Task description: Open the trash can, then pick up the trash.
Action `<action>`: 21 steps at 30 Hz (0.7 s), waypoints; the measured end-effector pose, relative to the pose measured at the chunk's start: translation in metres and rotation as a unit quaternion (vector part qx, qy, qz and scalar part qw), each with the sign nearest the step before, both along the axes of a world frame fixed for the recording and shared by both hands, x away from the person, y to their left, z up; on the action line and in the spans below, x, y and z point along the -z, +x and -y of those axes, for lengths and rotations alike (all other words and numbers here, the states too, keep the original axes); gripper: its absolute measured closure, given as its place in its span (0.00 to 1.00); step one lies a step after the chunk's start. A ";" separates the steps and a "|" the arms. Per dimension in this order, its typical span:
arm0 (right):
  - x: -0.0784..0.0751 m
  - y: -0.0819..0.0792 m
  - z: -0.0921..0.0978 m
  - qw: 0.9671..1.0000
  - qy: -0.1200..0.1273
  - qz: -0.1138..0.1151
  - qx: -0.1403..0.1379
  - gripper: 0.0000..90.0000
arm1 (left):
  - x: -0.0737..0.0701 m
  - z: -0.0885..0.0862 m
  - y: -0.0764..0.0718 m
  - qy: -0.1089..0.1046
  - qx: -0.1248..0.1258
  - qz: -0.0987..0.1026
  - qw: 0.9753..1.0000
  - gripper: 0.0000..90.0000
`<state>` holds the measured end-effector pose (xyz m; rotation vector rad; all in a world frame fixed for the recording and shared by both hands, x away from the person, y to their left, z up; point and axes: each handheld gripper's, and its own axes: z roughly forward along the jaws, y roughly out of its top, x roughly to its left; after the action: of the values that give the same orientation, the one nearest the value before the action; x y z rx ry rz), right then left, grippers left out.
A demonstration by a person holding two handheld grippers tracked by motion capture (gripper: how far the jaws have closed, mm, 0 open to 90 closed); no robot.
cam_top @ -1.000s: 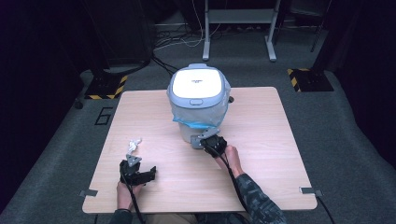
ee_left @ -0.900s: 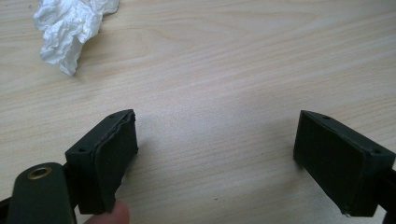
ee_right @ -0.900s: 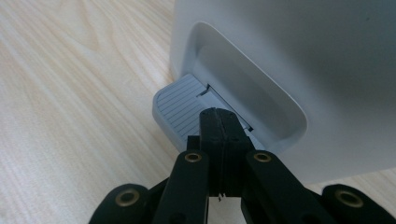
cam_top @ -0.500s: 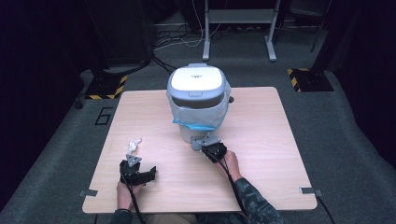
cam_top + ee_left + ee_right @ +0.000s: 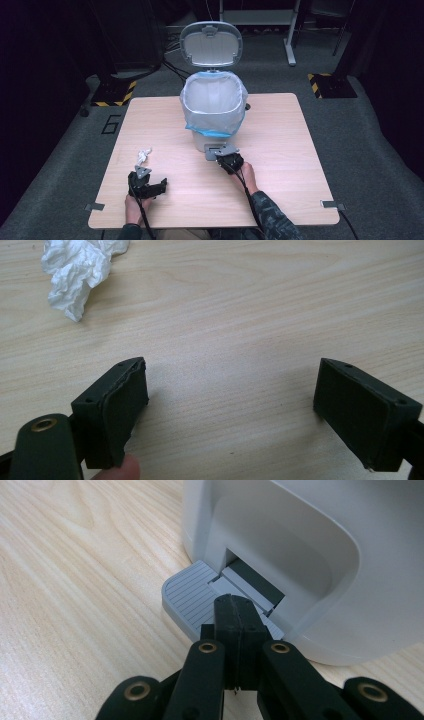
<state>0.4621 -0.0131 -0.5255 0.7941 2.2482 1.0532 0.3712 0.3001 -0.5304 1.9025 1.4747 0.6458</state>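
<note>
Right gripper view: right gripper (image 5: 235,612) closed, pressing bin pedal (image 5: 192,597).

My two grippers are black, each topped by a grey three-cornered plate, with a black cable trailing back along my forearm. The left gripper (image 5: 230,410) has broad, flat, block-like fingers (image 5: 117,410); the right gripper (image 5: 235,615) shows brass-coloured rivets on its linkage. My right sleeve (image 5: 272,217) is dark camouflage.
</note>
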 end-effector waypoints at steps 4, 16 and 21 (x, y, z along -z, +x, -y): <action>0.000 0.000 0.000 1.000 -0.001 0.003 0.001 1.00 | 0.000 0.000 0.000 0.001 0.000 0.002 1.000 0.15; 0.000 -0.001 -0.001 1.000 -0.001 0.005 0.001 1.00 | 0.000 0.001 0.000 -0.004 -0.004 0.003 1.000 0.15; 0.000 -0.001 -0.001 1.000 -0.002 0.005 0.002 1.00 | 0.000 0.002 -0.002 0.000 -0.013 0.003 1.000 0.15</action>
<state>0.4607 -0.0121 -0.5258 0.7891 2.2393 1.0497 0.3696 0.2984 -0.5306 1.8829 1.4985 0.6641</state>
